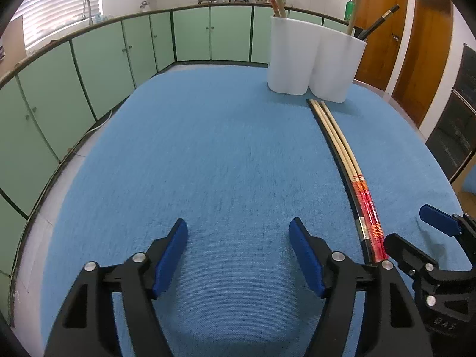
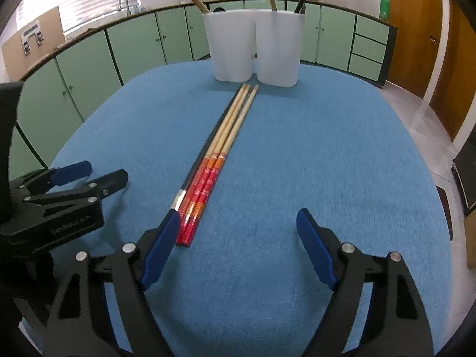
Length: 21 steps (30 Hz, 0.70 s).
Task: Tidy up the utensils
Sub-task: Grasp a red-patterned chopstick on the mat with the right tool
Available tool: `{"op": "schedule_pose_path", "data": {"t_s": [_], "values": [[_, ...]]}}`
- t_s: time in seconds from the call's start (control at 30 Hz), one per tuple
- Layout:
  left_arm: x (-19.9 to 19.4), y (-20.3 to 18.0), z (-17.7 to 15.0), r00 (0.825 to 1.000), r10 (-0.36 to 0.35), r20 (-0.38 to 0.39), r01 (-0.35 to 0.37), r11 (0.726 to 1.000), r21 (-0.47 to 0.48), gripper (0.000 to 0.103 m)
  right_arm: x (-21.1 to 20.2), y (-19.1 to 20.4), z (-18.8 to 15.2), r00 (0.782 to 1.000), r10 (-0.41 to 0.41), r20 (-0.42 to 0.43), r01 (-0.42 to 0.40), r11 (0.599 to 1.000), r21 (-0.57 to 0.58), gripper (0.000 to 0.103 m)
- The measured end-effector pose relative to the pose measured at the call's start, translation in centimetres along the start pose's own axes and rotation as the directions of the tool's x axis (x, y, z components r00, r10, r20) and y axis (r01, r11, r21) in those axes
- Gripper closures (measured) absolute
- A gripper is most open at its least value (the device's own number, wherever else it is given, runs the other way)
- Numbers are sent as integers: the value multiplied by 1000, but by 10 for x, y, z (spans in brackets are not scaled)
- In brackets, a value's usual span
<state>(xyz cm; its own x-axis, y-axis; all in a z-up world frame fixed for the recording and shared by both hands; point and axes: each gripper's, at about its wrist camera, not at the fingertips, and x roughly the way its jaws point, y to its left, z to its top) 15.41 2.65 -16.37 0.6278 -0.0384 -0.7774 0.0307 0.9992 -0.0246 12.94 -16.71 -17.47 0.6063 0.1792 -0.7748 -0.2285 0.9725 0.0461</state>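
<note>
Both grippers, left [image 1: 238, 255] & right [image 2: 235, 244], gaped empty; we'd center right over chopsticks [image 2: 208, 175] mid-table before closing.

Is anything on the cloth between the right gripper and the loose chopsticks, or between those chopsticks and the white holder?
Nothing visible. The right gripper is open, and the chopsticks lie just beside its left finger. Only bare blue cloth separates their far tips from the white holder.

"GenRobot.AI" faint on left tool [image 2: 70, 178] body; "DAS" partly legible on right tool [image 1: 416, 232] body
</note>
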Motion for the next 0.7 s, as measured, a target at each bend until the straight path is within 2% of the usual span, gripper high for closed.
{"op": "schedule_pose_path", "data": {"t_s": [0.17,0.27,0.4,0.5,0.6,0.67,0.7], "values": [[0,0,0,1000,6,-3,-6,1000,7,33,6,-7,-1,999,-23,-31,24,999,23,28],[0,1,0,1000,8,-3,-8,1000,8,32,5,-14,-2,996,-77,-37,78,996,30,30],[0,0,0,1000,14,-3,-14,1000,14,32,-3,-25,-7,999,-30,-14,31,998,62,37],[0,0,-1,1000,21,-2,-21,1000,18,32,-7,-20,-14,1000,6,-12,-6,1000,27,43],[-1,0,-1,1000,25,2,-25,1000,17,32,-9,-14,-15,1000,8,-11,-8,1000,-6,56],[-2,0,-2,1000,29,6,-29,999,20,31,-7,-11,-13,1000,2,-15,-2,1000,-17,59],[-2,-1,-2,1000,28,8,-28,999,21,31,-6,-9,-12,1000,1,-14,-2,1000,-21,64]]}}
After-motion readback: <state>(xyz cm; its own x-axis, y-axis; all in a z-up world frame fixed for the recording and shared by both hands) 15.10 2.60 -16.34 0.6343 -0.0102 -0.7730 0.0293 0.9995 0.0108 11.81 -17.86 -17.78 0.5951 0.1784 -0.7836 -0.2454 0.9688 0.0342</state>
